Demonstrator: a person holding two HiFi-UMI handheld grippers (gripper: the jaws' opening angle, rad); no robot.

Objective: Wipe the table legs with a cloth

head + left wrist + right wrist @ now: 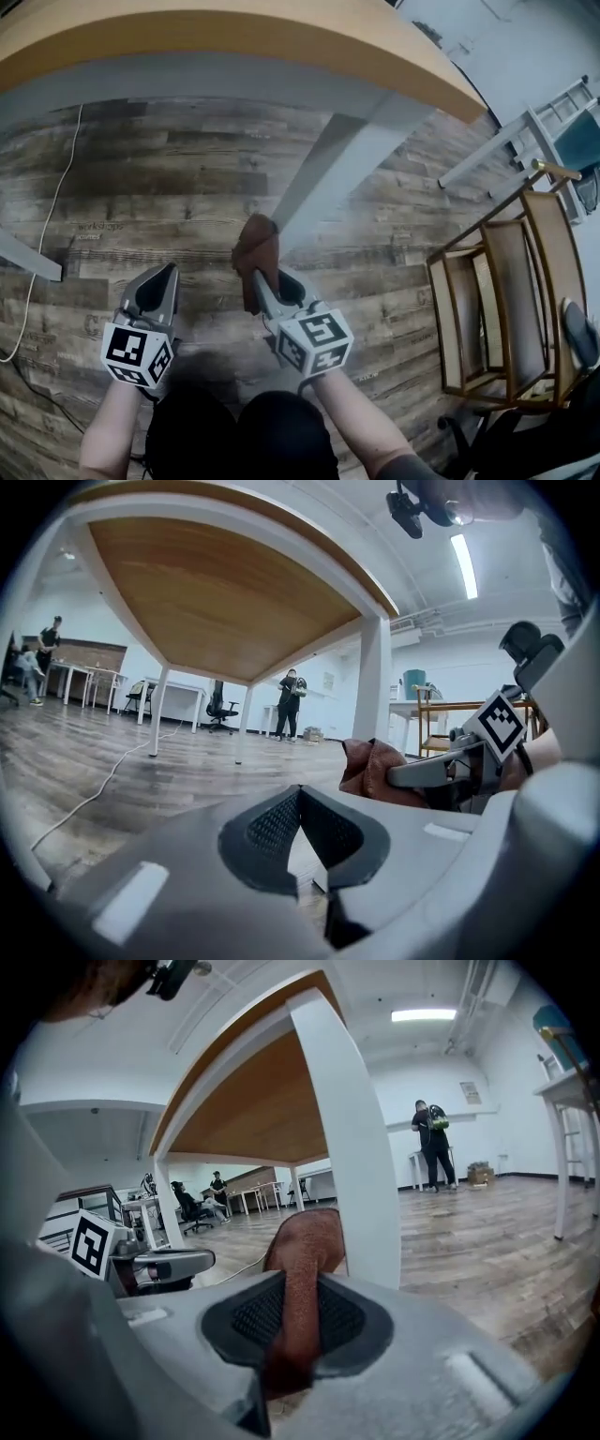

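Observation:
A white table leg (328, 173) slants down from the wooden tabletop (234, 37) to the plank floor. My right gripper (260, 278) is shut on a brown cloth (254, 255), which stands up from the jaws at the lower end of the leg, on its left side. In the right gripper view the cloth (305, 1241) rises between the pads of that gripper (298, 1309), and its right edge overlaps the leg (356, 1147). My left gripper (161, 278) hangs left of the cloth, apart from it, shut and empty (300, 801). Its view shows the cloth (370, 766) beside the leg (372, 686).
A wooden chair frame (497, 309) lies at the right, with a white frame (525, 131) beyond it. Another white leg (28, 258) is at the far left, and a white cable (47, 225) runs over the floor. A person (433, 1143) stands far off.

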